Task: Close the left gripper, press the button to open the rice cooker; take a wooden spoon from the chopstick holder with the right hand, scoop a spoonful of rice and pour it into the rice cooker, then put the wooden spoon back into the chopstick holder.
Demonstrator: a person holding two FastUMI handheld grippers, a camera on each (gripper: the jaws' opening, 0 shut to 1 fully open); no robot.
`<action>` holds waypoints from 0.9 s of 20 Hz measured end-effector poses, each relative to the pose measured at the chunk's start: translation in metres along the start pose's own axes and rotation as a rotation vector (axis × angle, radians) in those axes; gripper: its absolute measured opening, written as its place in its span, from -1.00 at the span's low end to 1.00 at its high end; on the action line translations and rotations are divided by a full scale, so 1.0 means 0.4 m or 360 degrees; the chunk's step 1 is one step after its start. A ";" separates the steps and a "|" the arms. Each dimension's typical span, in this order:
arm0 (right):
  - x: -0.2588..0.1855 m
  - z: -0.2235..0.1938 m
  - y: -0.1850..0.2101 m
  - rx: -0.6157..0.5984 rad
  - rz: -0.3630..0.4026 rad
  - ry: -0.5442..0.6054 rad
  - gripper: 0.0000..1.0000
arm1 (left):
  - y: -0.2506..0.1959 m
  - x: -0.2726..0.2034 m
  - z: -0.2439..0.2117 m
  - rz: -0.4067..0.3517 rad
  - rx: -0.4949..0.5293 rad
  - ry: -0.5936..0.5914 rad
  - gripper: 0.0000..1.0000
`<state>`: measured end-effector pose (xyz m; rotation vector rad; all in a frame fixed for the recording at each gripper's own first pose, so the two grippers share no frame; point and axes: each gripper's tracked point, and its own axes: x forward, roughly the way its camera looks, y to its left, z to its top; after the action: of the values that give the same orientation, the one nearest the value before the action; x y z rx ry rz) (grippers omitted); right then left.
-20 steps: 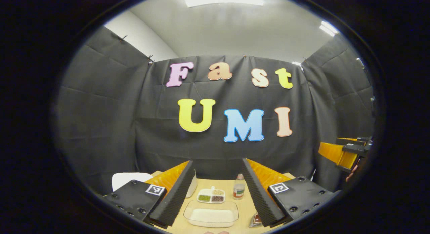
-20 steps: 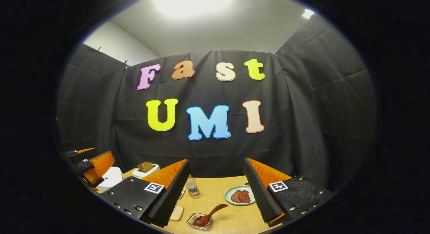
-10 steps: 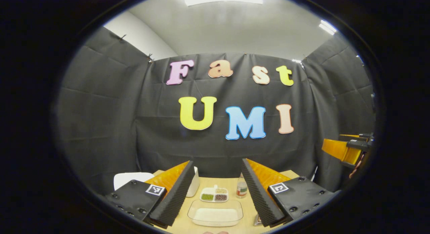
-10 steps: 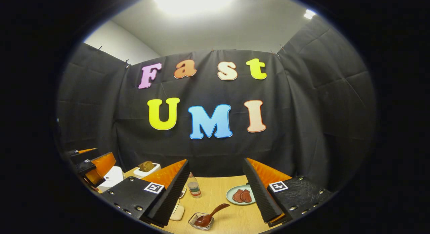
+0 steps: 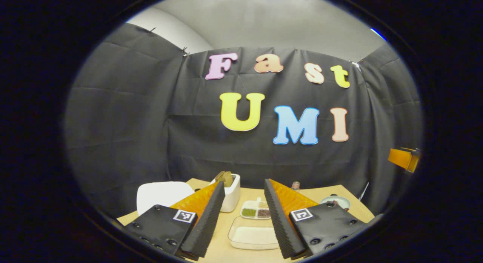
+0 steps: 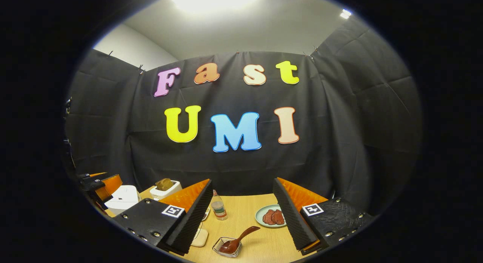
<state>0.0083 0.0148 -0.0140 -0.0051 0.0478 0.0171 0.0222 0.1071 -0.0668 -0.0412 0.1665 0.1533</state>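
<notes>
In the left gripper view my left gripper (image 5: 243,184) hangs open above the table, nothing between its fingers. The white rice cooker (image 5: 162,195) stands beyond its left finger, lid down. A clear tray of white rice (image 5: 252,236) lies on the table between the fingers. My right gripper (image 5: 403,159) shows at the far right edge. In the right gripper view my right gripper (image 6: 242,183) is open and holds nothing. Below it a brown wooden spoon (image 6: 239,238) leans in a small clear holder (image 6: 223,249). The rice cooker (image 6: 122,197) sits at the left, behind my left gripper (image 6: 99,183).
A white toaster with bread (image 5: 228,195) (image 6: 165,187) stands at the back beside the cooker. On the wooden table (image 6: 260,244) are a divided dish of grains (image 5: 256,213), a small bottle (image 6: 218,209), a plate with meat slices (image 6: 271,217) and a small cream pad (image 6: 199,238).
The left gripper has turned left and tipped down, bringing the rice cooker and toaster into its view; its finger gap looks slightly narrower. The right gripper has barely moved.
</notes>
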 end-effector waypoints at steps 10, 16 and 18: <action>0.010 -0.071 0.027 -0.0017 0.0018 0.0112 0.94 | 0.367 0.148 -0.232 0.0199 -0.0296 0.0571 -0.80; 0.021 -0.083 0.031 -0.0028 0.0002 0.0138 0.95 | 0.494 0.245 -0.355 0.0287 -0.0411 0.0828 -0.82; 0.023 -0.090 0.026 -0.0034 -0.0009 0.0149 0.94 | 0.511 0.275 -0.385 0.0313 -0.0420 0.0863 -0.81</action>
<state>0.0157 0.0252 -0.0505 -0.0277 0.1413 0.0115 0.0728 0.3172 -0.2430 -0.3316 0.6921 0.3588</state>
